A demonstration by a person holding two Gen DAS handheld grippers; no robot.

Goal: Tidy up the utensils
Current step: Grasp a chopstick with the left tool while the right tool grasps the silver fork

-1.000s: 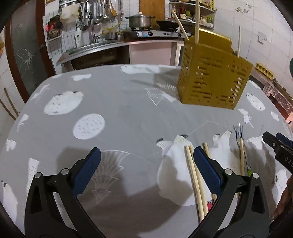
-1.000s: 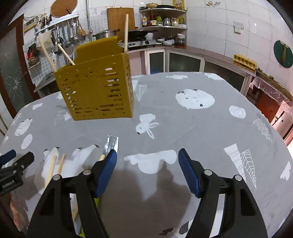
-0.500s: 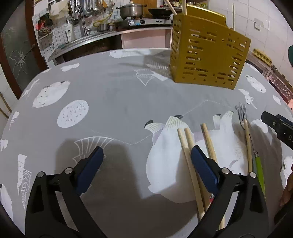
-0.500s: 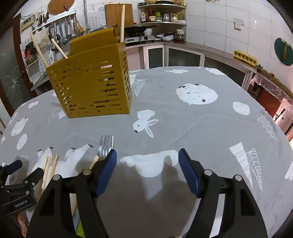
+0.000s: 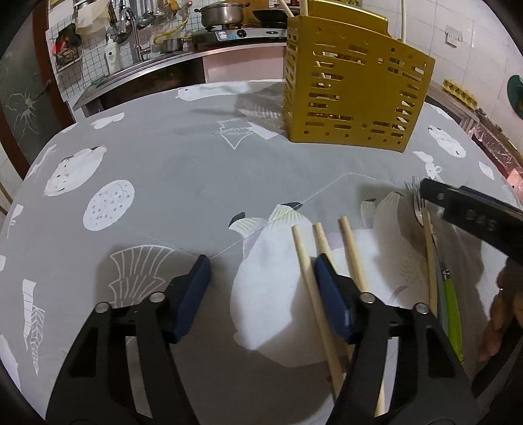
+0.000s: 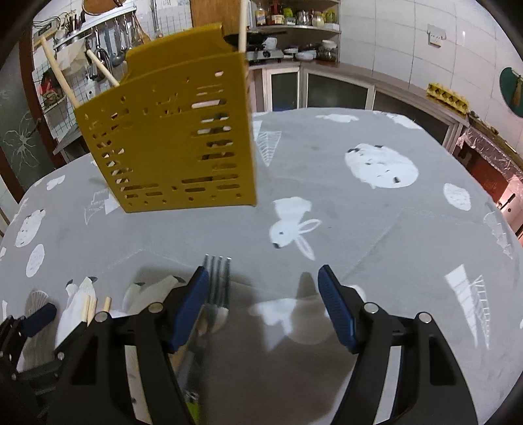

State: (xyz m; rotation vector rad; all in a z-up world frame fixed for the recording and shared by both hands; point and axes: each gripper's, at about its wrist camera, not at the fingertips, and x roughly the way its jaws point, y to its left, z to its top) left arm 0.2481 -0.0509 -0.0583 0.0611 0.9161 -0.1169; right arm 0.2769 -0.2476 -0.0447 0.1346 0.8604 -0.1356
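Note:
A yellow slotted utensil holder [image 5: 354, 94] stands on the grey tablecloth, with wooden chopsticks sticking out; it also shows in the right wrist view [image 6: 173, 147]. Three wooden chopsticks [image 5: 305, 258] lie on the cloth. My left gripper [image 5: 261, 271] is open and empty, its right finger [image 5: 330, 291] over the chopsticks. A metal fork [image 5: 420, 209] with a wooden handle lies beside a green-handled utensil [image 5: 452, 314]. My right gripper [image 6: 261, 294] is open and empty, low over the cloth, its left finger [image 6: 191, 304] beside the fork [image 6: 217, 287].
The table [image 6: 376, 212] carries a grey cloth with white animal prints. Behind it are a kitchen counter with a sink and a pot [image 5: 222, 13], shelves and cabinets [image 6: 327, 85]. The right gripper's body [image 5: 470, 215] shows at the right of the left wrist view.
Both grippers have moved forward and lower toward the utensils. The left gripper's right finger now lies over the chopsticks. The right gripper's left finger has come up beside the fork.

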